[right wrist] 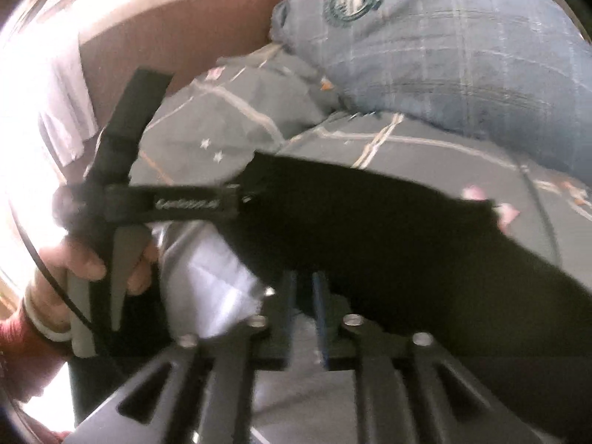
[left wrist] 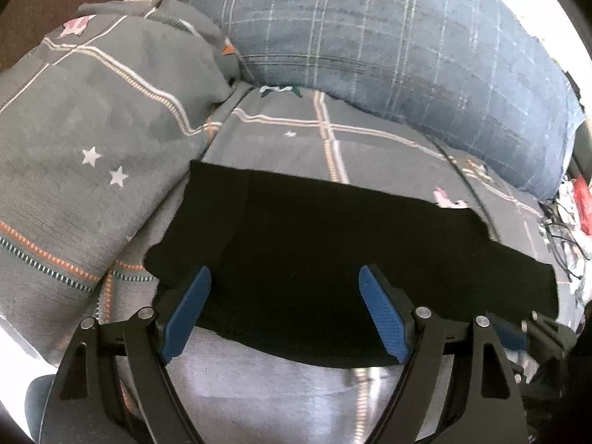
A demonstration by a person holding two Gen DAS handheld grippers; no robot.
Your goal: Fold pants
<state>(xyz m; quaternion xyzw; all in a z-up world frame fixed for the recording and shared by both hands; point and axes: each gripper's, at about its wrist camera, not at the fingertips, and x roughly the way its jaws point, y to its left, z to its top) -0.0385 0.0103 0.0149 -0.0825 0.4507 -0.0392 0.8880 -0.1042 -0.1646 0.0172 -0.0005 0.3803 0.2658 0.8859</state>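
The black pants (left wrist: 333, 244) were seen folded on the grey bedsheet (left wrist: 370, 140), the left gripper (left wrist: 285, 288) spread wide above them, the right gripper (right wrist: 305, 296) nearly closed at their near edge.

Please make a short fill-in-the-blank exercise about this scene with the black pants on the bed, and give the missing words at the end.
1. The pants are ____ in colour.
2. The jaws of the left gripper stand ____, with nothing clamped between them.
3. The jaws of the right gripper are nearly ____.
4. Behind the pants lies a blue-grey checked ____ with a round emblem.

Missing words: black; open; shut; pillow
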